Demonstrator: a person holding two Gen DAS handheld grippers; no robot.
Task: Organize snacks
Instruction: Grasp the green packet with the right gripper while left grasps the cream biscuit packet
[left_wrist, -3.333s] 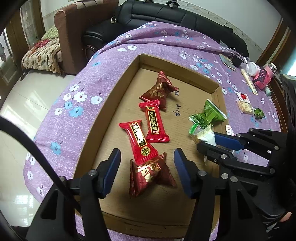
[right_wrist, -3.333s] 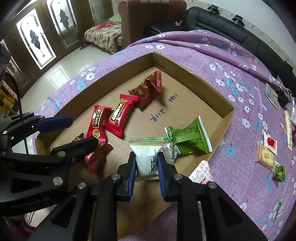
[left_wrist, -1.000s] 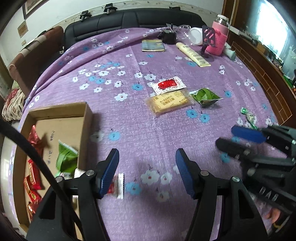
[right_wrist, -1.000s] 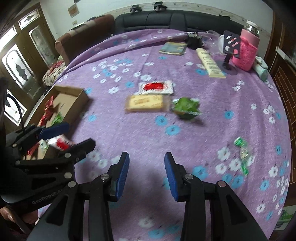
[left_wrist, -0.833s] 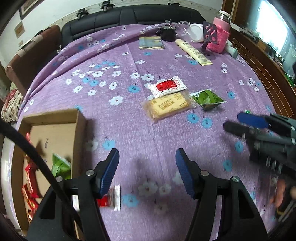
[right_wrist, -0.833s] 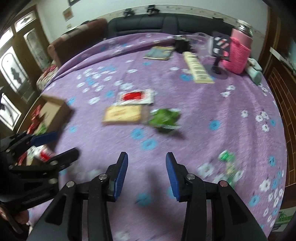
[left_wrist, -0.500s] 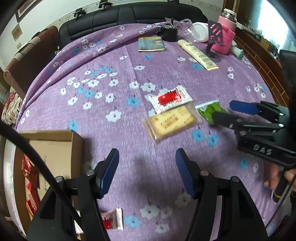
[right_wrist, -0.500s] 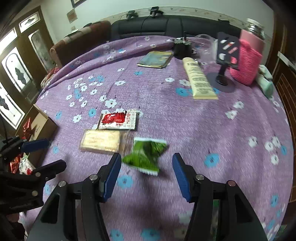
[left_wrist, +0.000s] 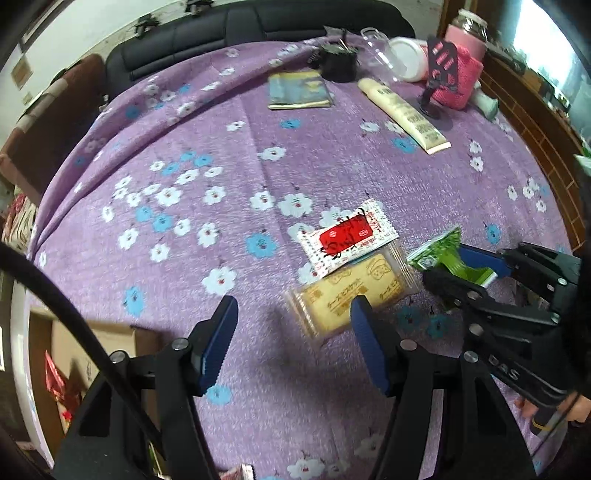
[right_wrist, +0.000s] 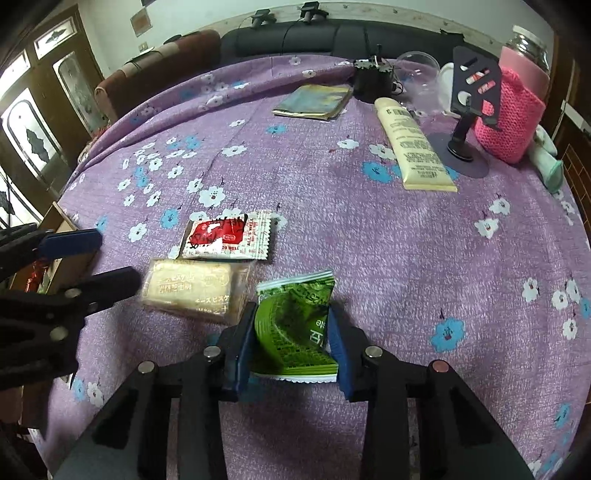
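Right wrist view: right hand-held gripper (right_wrist: 291, 339) grasps the green packet (right_wrist: 295, 328); left hand-held gripper (left_wrist: 291, 343) is released. Beside that packet, biscuit pack (right_wrist: 192, 291) and red sachet (right_wrist: 229, 240) remain unsorted outside the box (left_wrist: 92, 343).

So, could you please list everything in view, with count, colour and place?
green snack packet: 1, green, crumpled between the right claw's pads
biscuit packet: 1, clear over yellow, left of the green one
red-and-white packet: 1, just behind the biscuit packet
cardboard box: 1, brown, near-left table edge, red snacks inside
cream tube: 1, pale yellow, far right
booklet: 1, far centre
phone stand: 1, black, far right
jar in knitted sleeve: 1, pink, far right
tablecloth: 1, purple floral
left claw: open, empty
right claw: shut on green snack packet
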